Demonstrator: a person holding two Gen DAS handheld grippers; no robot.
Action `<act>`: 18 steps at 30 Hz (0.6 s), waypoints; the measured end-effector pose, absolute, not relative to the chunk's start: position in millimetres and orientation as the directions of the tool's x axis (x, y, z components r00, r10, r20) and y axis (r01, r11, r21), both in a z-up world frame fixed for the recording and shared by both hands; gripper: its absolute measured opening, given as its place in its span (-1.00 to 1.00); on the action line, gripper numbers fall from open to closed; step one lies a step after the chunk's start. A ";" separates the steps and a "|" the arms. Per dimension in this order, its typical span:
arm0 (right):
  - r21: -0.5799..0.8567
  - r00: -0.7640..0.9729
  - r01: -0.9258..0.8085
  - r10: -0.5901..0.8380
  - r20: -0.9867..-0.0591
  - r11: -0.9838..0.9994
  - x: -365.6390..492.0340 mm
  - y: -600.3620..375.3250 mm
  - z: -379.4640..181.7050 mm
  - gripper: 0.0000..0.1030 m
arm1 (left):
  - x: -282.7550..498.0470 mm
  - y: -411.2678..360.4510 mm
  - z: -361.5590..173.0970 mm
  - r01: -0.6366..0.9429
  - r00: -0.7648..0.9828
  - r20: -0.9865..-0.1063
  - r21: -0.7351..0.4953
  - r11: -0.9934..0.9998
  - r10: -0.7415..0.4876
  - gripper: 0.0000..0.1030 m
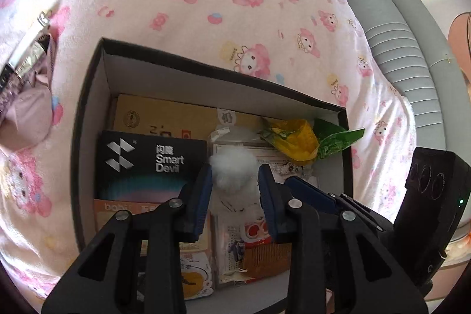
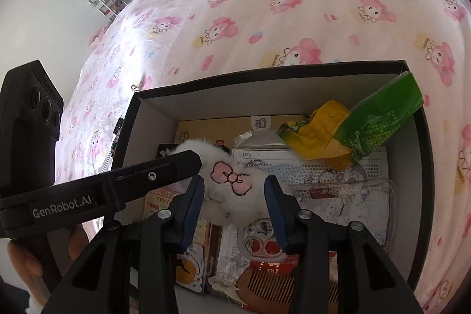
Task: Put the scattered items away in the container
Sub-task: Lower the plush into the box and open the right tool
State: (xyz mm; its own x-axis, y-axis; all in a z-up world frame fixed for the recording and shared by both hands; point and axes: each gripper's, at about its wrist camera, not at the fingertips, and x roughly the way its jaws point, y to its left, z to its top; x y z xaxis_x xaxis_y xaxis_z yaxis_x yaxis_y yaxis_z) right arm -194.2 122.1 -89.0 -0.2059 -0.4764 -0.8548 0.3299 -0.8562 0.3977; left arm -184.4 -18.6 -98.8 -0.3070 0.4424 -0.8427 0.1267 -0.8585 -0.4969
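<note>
A black box [image 1: 88, 96] with white inner walls lies on a pink cartoon-print blanket and holds several items. It also shows in the right wrist view [image 2: 265, 72]. A white fluffy plush with a pink bow [image 2: 232, 190] sits between the fingers of both grippers above the box; in the left wrist view it shows as a white fluff ball [image 1: 235, 169]. My left gripper [image 1: 235, 184] and my right gripper [image 2: 234, 196] both close on the plush from opposite sides. The left gripper's arm crosses the right wrist view [image 2: 117, 181].
In the box lie a black Smart Devil carton [image 1: 147, 164], a yellow-green snack bag [image 2: 353, 131], a wooden comb [image 2: 282, 290], cards and packets. A pink bag [image 1: 26, 114] lies left of the box. Grey sofa cushions [image 1: 406, 55] stand at the right.
</note>
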 end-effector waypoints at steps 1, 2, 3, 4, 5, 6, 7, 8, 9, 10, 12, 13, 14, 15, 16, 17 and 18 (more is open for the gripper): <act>0.396 -0.209 0.324 -0.473 -0.856 -0.859 -193.9 122.5 -89.0 -0.23 | -183.3 -19.0 -96.6 0.123 -0.315 -0.851 -0.477 -0.870 0.421 -0.40; 0.391 -0.219 0.318 -0.468 -0.856 -0.864 -193.4 124.3 -87.7 -0.23 | -182.3 -19.5 -95.3 0.122 -0.325 -0.854 -0.463 -0.878 0.405 -0.40; 0.386 -0.234 0.307 -0.462 -0.856 -0.870 -192.5 127.5 -86.0 -0.23 | -180.7 -21.7 -93.4 0.124 -0.335 -0.856 -0.455 -0.882 0.395 -0.40; 0.381 -0.249 0.296 -0.455 -0.855 -0.876 -191.5 131.9 -84.0 -0.23 | -179.3 -24.6 -92.3 0.129 -0.342 -0.855 -0.454 -0.881 0.390 -0.40; 0.378 -0.262 0.287 -0.451 -0.853 -0.880 -190.1 136.3 -82.4 -0.23 | -177.7 -28.1 -91.9 0.139 -0.346 -0.853 -0.458 -0.878 0.391 -0.40; 0.376 -0.268 0.280 -0.448 -0.853 -0.883 -188.6 140.7 -82.0 -0.23 | -177.0 -30.6 -92.5 0.147 -0.340 -0.854 -0.461 -0.875 0.393 -0.40; 0.373 -0.265 0.275 -0.443 -0.857 -0.886 -187.6 143.7 -83.3 -0.23 | -176.3 -31.5 -94.5 0.150 -0.327 -0.859 -0.459 -0.876 0.394 -0.40; 0.366 -0.254 0.272 -0.433 -0.865 -0.890 -186.6 145.6 -85.9 -0.23 | -175.8 -30.9 -97.8 0.151 -0.306 -0.866 -0.453 -0.878 0.395 -0.40; 0.358 -0.238 0.273 -0.424 -0.874 -0.893 -185.6 146.3 -89.4 -0.23 | -175.9 -29.1 -101.6 0.148 -0.282 -0.874 -0.448 -0.881 0.397 -0.40; 0.351 -0.226 0.274 -0.415 -0.881 -0.895 -184.3 146.2 -92.7 -0.23 | -175.8 -25.7 -105.6 0.138 -0.252 -0.879 -0.448 -0.884 0.406 -0.40; 0.332 -0.203 0.281 -0.394 -0.896 -0.900 -182.4 144.0 -99.1 -0.23 | -175.2 -18.5 -111.5 0.119 -0.210 -0.877 -0.462 -0.879 0.433 -0.40; 0.325 -0.192 0.288 -0.386 -0.902 -0.901 -182.3 142.0 -102.4 -0.23 | -175.2 -15.0 -112.9 0.110 -0.198 -0.880 -0.458 -0.882 0.432 -0.40; 0.319 -0.181 0.293 -0.380 -0.907 -0.902 -182.7 139.4 -105.7 -0.23 | -175.5 -12.8 -113.0 0.105 -0.196 -0.887 -0.443 -0.890 0.419 -0.40; 0.314 -0.172 0.299 -0.374 -0.911 -0.901 -182.4 137.9 -109.2 -0.23 | -175.9 -10.9 -112.4 0.099 -0.200 -0.897 -0.420 -0.902 0.395 -0.40; 0.310 -0.166 0.304 -0.370 -0.914 -0.901 -184.0 134.7 -112.0 -0.23 | -176.7 -9.6 -111.9 0.095 -0.206 -0.907 -0.393 -0.914 0.369 -0.40; 0.303 -0.161 0.310 -0.364 -0.917 -0.901 -185.4 131.5 -114.9 -0.23 | -177.8 -9.3 -112.0 0.095 -0.210 -0.916 -0.366 -0.926 0.341 -0.40; 0.295 -0.157 0.312 -0.356 -0.921 -0.903 -188.2 128.3 -117.7 -0.23 | -178.7 -9.8 -112.9 0.100 -0.211 -0.923 -0.347 -0.932 0.321 -0.40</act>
State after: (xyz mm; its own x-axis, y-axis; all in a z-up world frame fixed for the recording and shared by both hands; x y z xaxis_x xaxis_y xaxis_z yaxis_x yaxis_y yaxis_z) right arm -188.2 128.3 -117.7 -0.1574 -0.3555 -0.9213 0.3119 -0.9031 0.2952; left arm -178.7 -9.8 -112.9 -0.2111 0.3212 -0.9232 0.1000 -0.9324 -0.3473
